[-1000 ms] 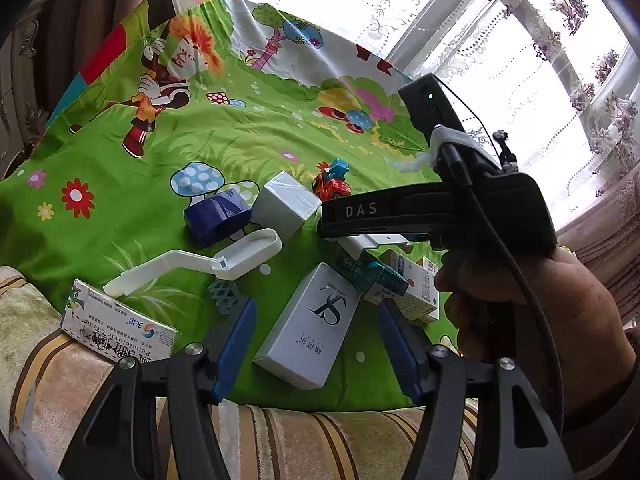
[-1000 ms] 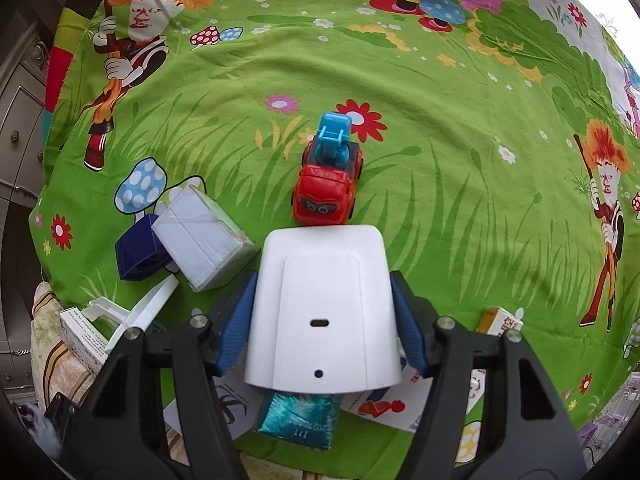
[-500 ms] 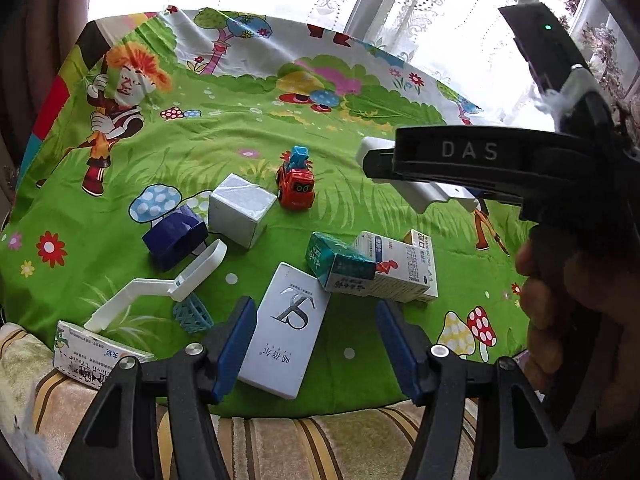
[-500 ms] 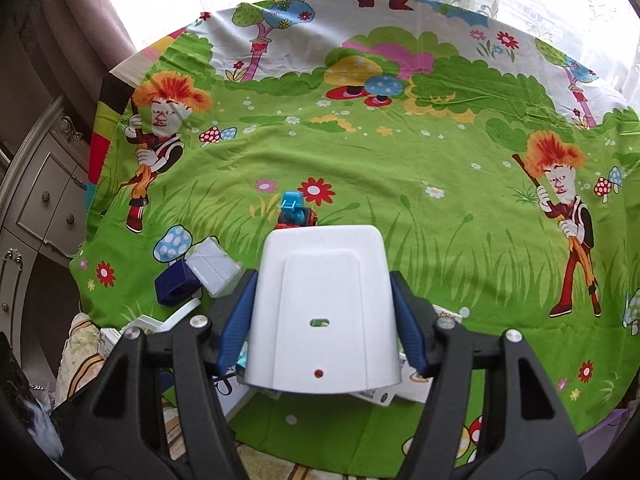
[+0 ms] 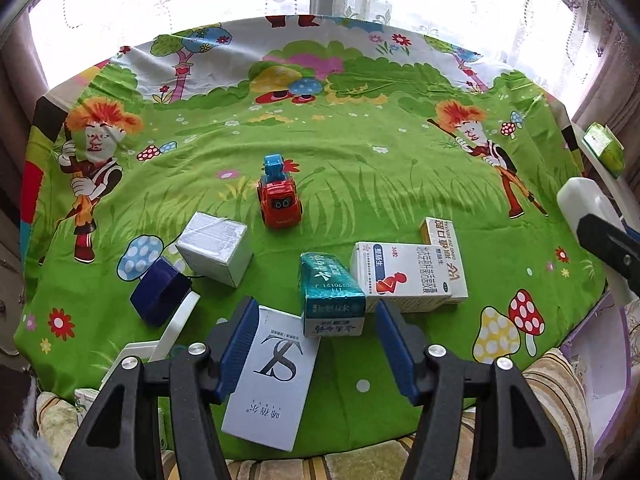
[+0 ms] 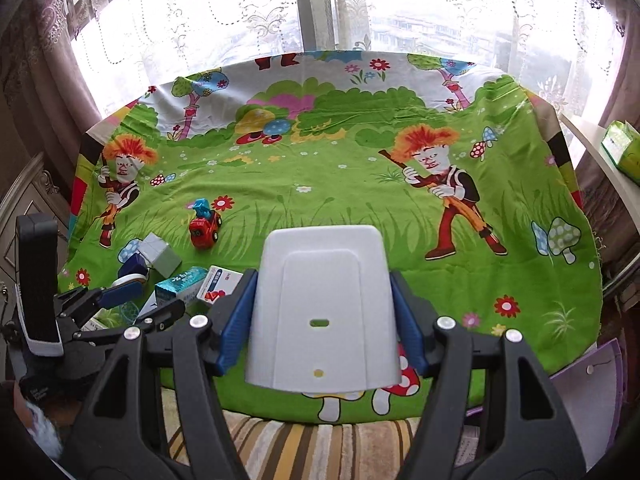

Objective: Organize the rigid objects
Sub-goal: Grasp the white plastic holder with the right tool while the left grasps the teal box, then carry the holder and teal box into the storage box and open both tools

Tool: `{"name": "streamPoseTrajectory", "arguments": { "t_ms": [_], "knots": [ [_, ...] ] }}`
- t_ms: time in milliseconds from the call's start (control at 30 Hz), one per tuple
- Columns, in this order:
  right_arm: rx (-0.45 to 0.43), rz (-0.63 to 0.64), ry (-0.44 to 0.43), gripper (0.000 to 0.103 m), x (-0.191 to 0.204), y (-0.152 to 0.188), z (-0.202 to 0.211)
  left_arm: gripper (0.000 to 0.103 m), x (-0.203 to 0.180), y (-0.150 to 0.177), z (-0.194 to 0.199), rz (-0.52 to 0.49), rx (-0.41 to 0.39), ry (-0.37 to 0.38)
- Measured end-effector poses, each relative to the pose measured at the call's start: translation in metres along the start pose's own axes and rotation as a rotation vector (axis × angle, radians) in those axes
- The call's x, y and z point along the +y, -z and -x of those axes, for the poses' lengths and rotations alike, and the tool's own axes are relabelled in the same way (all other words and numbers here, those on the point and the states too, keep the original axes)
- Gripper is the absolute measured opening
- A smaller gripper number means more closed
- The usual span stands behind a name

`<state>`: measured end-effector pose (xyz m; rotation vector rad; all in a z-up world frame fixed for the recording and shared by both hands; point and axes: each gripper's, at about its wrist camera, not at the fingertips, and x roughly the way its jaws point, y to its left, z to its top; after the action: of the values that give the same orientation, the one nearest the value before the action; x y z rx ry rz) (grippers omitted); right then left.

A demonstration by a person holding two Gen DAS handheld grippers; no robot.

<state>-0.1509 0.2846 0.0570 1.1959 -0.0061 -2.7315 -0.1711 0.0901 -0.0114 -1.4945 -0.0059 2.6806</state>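
My right gripper (image 6: 320, 320) is shut on a white plastic scoop-like piece (image 6: 322, 308) and holds it above the near edge of the green cartoon cloth (image 6: 360, 200); its tip also shows at the right of the left wrist view (image 5: 580, 204). My left gripper (image 5: 316, 344) is open and empty, hovering over a white "SL" box (image 5: 272, 376) and a teal box (image 5: 330, 292). Beside them lie a white medicine box (image 5: 404, 276), a silver-white cube box (image 5: 214, 248), a dark blue box (image 5: 158, 296) and a red toy car (image 5: 278, 200).
A white plastic clip piece (image 5: 168, 332) and another small box (image 5: 86, 398) lie at the near left edge. A striped cushion (image 6: 300, 440) lies below the cloth. A green box (image 6: 624, 152) sits on a white ledge at right. A curtained window is behind.
My right gripper has lifted the white piece up and moved it right, away from the pile. My left gripper has pulled back and turned to face the table squarely.
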Motion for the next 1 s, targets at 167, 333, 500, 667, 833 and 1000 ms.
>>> {"name": "streamPoseTrajectory", "arguments": {
  "t_ms": [167, 333, 500, 667, 833, 1000],
  "knots": [
    [-0.020, -0.017, 0.043, 0.068, -0.020, 0.024, 0.016, 0.035, -0.005, -0.002, -0.010, -0.021, 0.034, -0.017],
    [-0.007, -0.045, 0.051, 0.068, -0.032, 0.045, 0.023, 0.034, -0.006, 0.001, -0.002, -0.021, 0.012, -0.034],
    [-0.006, -0.056, 0.064, 0.068, -0.038, 0.060, 0.034, 0.034, 0.001, 0.008, 0.017, 0.020, -0.030, -0.032],
    [-0.012, -0.079, 0.079, 0.068, -0.050, 0.075, 0.052, 0.034, 0.006, 0.020, 0.047, 0.080, -0.094, 0.020],
    [-0.009, -0.114, 0.110, 0.068, -0.071, 0.091, 0.072, 0.034, -0.012, 0.035, 0.077, 0.069, -0.151, 0.115],
    [-0.014, -0.151, 0.157, 0.068, -0.096, 0.108, 0.096, 0.034, -0.043, 0.048, 0.099, 0.032, -0.170, 0.247]
  ]
}}
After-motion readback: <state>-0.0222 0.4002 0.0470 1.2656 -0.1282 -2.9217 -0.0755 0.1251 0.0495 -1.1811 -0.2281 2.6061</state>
